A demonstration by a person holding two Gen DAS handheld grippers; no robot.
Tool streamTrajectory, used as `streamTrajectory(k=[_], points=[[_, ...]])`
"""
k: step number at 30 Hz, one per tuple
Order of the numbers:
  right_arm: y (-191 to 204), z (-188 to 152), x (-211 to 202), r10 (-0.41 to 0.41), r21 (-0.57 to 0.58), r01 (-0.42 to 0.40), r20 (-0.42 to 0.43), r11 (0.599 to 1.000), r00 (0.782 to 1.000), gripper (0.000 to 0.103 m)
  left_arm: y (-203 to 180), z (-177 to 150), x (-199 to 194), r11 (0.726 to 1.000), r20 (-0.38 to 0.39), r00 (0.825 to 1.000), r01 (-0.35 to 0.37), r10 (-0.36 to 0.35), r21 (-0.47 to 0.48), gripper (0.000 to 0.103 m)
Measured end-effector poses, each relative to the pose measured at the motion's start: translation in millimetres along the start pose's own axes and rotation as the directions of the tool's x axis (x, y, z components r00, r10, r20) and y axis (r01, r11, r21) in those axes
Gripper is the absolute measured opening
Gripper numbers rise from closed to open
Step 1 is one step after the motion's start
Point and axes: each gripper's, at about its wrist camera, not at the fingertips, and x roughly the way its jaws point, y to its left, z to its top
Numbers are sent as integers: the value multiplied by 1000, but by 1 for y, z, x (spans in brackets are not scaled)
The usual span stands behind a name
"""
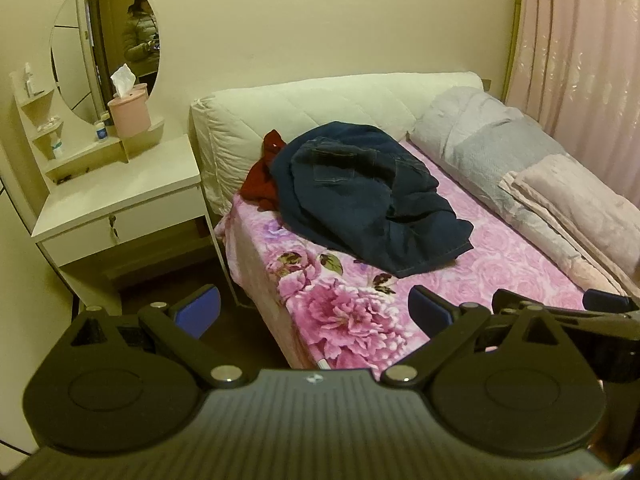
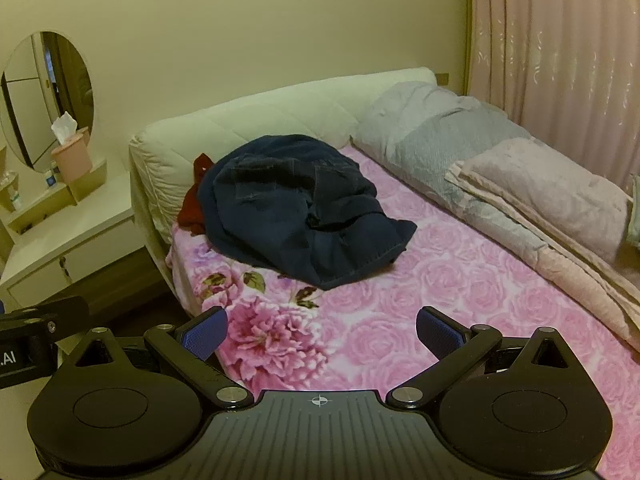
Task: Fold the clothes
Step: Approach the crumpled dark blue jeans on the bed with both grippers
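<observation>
Floral bed: rumpled jeans well beyond both spread grippers.

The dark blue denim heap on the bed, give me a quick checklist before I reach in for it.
1. Left gripper open and holding nothing: ok.
2. Right gripper open and holding nothing: ok.
3. Dark blue denim garment in plain view, nothing lying on it: ok.
4. Garment spread flat for folding: not ok, it lies crumpled in a heap.
5. Garment free of the dark red cloth behind it: cannot tell, the two overlap.
6. Bare stretch of pink floral bedspread in front for laying it out: ok.
</observation>
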Motion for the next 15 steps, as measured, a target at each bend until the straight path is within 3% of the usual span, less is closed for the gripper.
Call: streamTrajectory(k=[15], points=[[2,6,11,17,-17,-17,11,1000,1000,103,6,3,13,1000,-21,1000,6,-6,-22,99]])
